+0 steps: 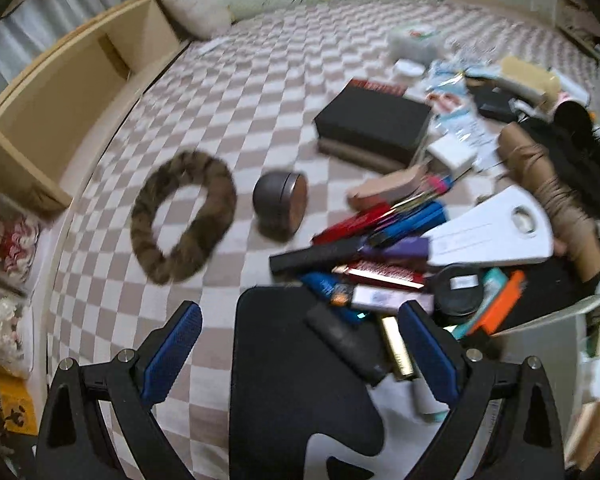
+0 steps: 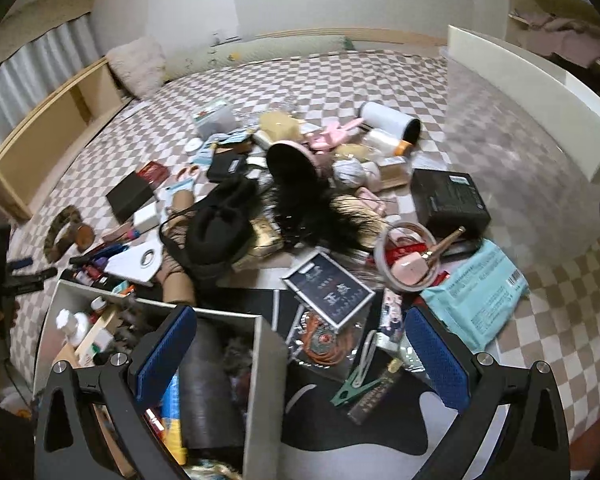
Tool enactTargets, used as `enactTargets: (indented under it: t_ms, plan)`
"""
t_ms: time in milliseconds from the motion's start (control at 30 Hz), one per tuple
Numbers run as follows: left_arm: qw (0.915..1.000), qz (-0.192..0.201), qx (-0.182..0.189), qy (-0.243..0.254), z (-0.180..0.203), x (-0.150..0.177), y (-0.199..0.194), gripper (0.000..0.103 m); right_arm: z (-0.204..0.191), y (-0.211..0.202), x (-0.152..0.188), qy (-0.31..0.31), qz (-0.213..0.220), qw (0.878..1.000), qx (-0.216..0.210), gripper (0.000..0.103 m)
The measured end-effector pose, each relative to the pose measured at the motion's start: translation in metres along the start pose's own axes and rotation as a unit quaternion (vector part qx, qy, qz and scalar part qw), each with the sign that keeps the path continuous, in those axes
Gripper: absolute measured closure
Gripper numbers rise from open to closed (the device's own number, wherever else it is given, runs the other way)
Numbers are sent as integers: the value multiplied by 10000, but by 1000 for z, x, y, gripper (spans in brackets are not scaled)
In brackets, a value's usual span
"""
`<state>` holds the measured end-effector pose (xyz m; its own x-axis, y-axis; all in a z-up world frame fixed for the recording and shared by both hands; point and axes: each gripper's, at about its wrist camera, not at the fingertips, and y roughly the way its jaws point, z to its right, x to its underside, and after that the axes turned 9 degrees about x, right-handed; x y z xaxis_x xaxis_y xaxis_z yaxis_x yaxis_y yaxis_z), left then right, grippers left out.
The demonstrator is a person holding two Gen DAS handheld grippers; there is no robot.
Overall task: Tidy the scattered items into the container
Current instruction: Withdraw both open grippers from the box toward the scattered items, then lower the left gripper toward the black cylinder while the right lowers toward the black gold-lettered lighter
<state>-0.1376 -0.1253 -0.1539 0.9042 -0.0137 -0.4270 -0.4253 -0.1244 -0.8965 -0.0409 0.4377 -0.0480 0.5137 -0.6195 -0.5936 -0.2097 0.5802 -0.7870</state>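
While both grippers hang above a bed spread with a beige-and-white checked cover (image 1: 260, 80), neither one grips anything. The left gripper (image 1: 300, 344) has its blue-padded fingers spread wide over a black mat (image 1: 292, 380) at the near edge of the clutter. The right gripper (image 2: 300, 344) is likewise spread, its left finger (image 2: 168, 352) over the open white container (image 2: 266, 380) and its right finger over the loose pile.

The container sits at the near left of the right wrist view, already holding a white bottle (image 2: 74, 324), a dark grey roll (image 2: 208, 392) lying with its long axis running away from the camera, and other small packages too jumbled to name.

In the left wrist view a furry brown striped ring (image 1: 184, 216) lies flat on the cover, well apart from the pile, and just to its right a round metal tin (image 1: 280, 204) rests on its side with its flat face turned right. Beyond them a black box (image 1: 372, 124) lies with its long axis slanting toward the far left. A heap of pens and slim boxes (image 1: 380, 232) fans out, their long axes mostly pointing up to the right, beside a white flat card with a round hole (image 1: 496, 232).

In the right wrist view a framed dark picture (image 2: 328, 288) lies tilted, a green clothes peg (image 2: 356, 384) points toward the far right, and a teal mailer bag (image 2: 476, 292) lies near the right finger.
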Motion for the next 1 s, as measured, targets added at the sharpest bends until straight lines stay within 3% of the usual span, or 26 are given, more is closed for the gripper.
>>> enactTargets:
  t_ms: [400,600,700,833,1000]
  plan:
    - [9969,-740,-232,-87,-6,10,37,4,31,20,0,910,-491,9946,-101,0]
    - [9949,-968,-152,-246,-9,11,49,4,25,26,0,715,-673,9952,-13,0]
    - [9941,-1027,-341,-116,-7,12,55,4,26,28,0,750,-763,9942,95,0]
    - [9933,-1095,-219,-293,-9,9,60,4,30,30,1,841,-852,9928,0,0]
    - [9906,-1321,-110,-348,-3,9,68,4,24,31,0,470,-783,9954,279,0]
